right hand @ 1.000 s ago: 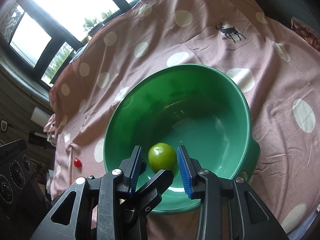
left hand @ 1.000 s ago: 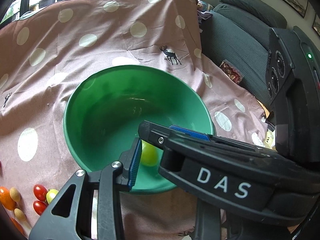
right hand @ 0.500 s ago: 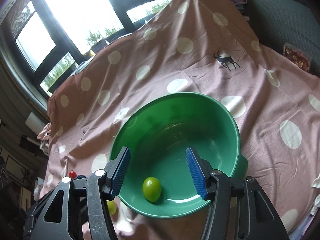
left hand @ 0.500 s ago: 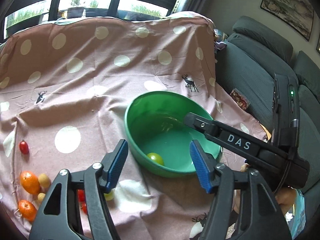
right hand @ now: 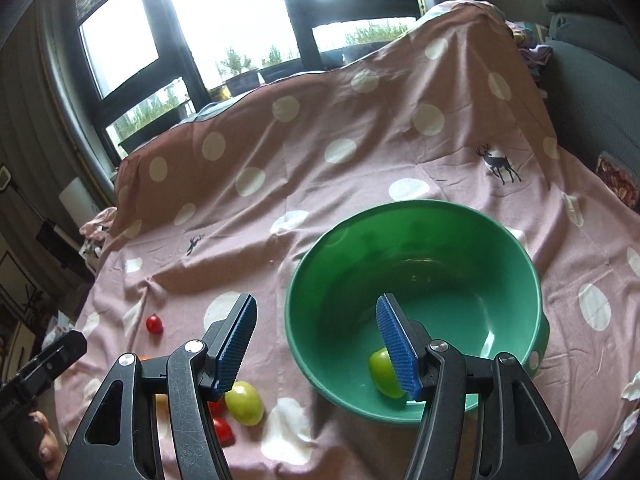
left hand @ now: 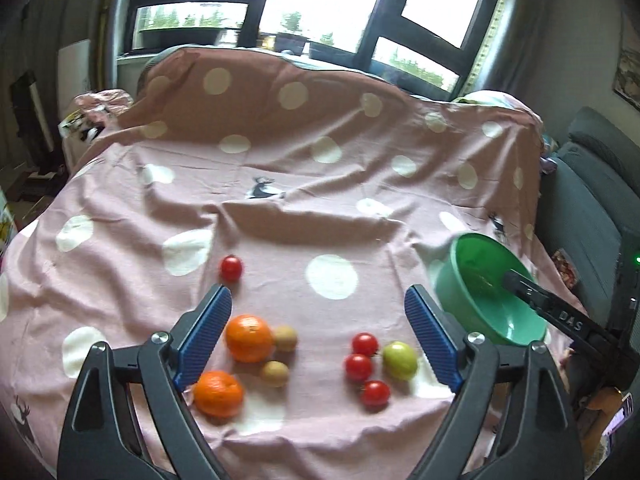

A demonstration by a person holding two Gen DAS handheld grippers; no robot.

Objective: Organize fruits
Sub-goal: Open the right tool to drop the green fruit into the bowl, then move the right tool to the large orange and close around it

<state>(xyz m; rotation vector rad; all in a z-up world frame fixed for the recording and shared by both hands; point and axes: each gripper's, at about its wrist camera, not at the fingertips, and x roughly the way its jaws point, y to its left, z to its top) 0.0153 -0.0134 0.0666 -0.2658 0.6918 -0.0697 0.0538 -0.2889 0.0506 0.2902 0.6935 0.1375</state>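
Observation:
A green bowl [right hand: 416,216] stands on the pink dotted cloth; a green fruit [right hand: 382,372] lies inside it, partly hidden by my right finger. My right gripper [right hand: 320,344] is open and empty above the bowl's near-left rim. My left gripper [left hand: 320,336] is open and empty above a pile of fruit: two oranges [left hand: 248,338] [left hand: 219,394], two small brown fruits [left hand: 285,338], three red tomatoes [left hand: 364,345], a green fruit [left hand: 400,360]. A lone tomato [left hand: 231,268] lies farther back. The bowl also shows in the left wrist view [left hand: 480,280].
The cloth [left hand: 280,184] rises over a hump at the back under the windows. A grey sofa [right hand: 592,80] stands at the right. The green fruit [right hand: 244,403] and tomatoes [right hand: 222,430] lie left of the bowl in the right wrist view.
Both grippers have pulled back from the bowl and opened. The right one let the green fruit go into the bowl. The left one swung left over the fruit pile.

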